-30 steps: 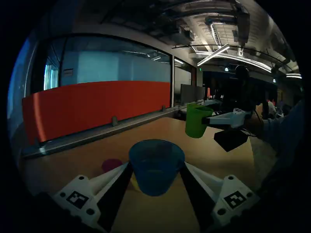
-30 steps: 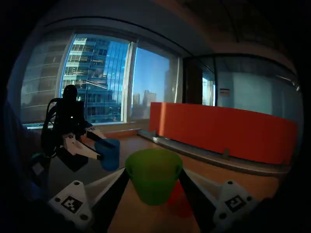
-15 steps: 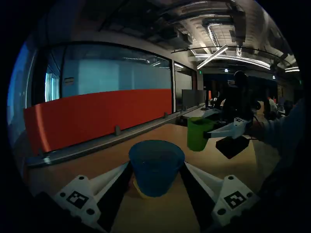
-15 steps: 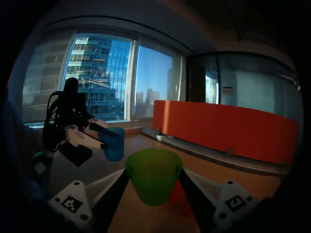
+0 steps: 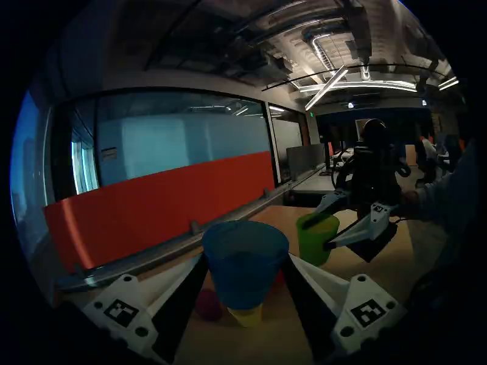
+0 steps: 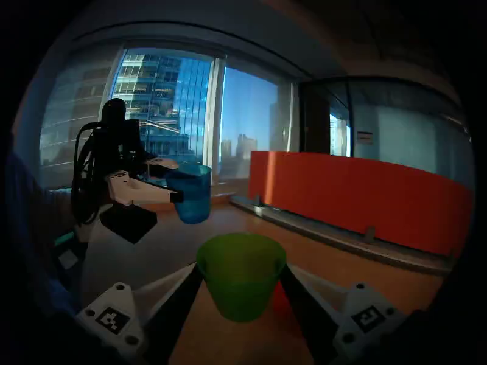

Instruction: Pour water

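Fingers of left hand-held gripper clamp blue cup; right hand-held gripper likewise clamps green cup.

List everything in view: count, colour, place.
blue cup: one, blue, between the left gripper's fingers
green cup: one, green, between the right gripper's fingers
yellow cup: one, yellow, on the table below the blue cup
pink cup: one, pink, on the table beside the yellow cup
table: one, brown wood, beneath both grippers
partition: one, orange-red, along the table's far edge
left gripper: one, white and black, holding the blue cup
right gripper: one, white and black, holding the green cup
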`<state>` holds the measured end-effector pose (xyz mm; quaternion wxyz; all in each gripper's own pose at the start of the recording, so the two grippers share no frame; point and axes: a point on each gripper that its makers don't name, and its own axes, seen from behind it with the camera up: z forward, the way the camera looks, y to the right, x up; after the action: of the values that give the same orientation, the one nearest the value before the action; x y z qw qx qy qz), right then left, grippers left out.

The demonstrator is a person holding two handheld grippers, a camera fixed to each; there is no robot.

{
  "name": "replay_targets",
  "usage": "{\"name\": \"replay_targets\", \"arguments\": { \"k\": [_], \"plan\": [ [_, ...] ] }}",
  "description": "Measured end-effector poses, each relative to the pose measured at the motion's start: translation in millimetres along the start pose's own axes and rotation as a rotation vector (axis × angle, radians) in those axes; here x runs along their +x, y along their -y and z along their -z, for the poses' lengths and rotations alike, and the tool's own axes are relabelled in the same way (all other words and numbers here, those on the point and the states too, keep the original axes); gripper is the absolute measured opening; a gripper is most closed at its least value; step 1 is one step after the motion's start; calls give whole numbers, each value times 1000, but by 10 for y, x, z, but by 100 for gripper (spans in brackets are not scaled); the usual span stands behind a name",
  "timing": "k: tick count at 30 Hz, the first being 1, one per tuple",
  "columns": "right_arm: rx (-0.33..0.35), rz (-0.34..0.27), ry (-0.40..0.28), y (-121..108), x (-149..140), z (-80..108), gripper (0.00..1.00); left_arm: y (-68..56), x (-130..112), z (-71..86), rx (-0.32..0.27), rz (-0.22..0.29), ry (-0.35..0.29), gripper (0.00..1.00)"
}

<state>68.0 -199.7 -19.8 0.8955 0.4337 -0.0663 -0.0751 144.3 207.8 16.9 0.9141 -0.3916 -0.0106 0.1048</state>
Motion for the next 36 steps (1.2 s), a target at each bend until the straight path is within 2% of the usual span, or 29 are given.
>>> {"name": "replay_targets", "arguments": {
  "k": [14, 36],
  "plan": [
    [37, -12, 7, 133, -91, -119, 91, 14, 268, -14, 29, -126, -14, 84],
    [101, -24, 26, 358, -219, -369, 90, 64, 581, -131, 86, -339, -35, 84]
  ]
}}
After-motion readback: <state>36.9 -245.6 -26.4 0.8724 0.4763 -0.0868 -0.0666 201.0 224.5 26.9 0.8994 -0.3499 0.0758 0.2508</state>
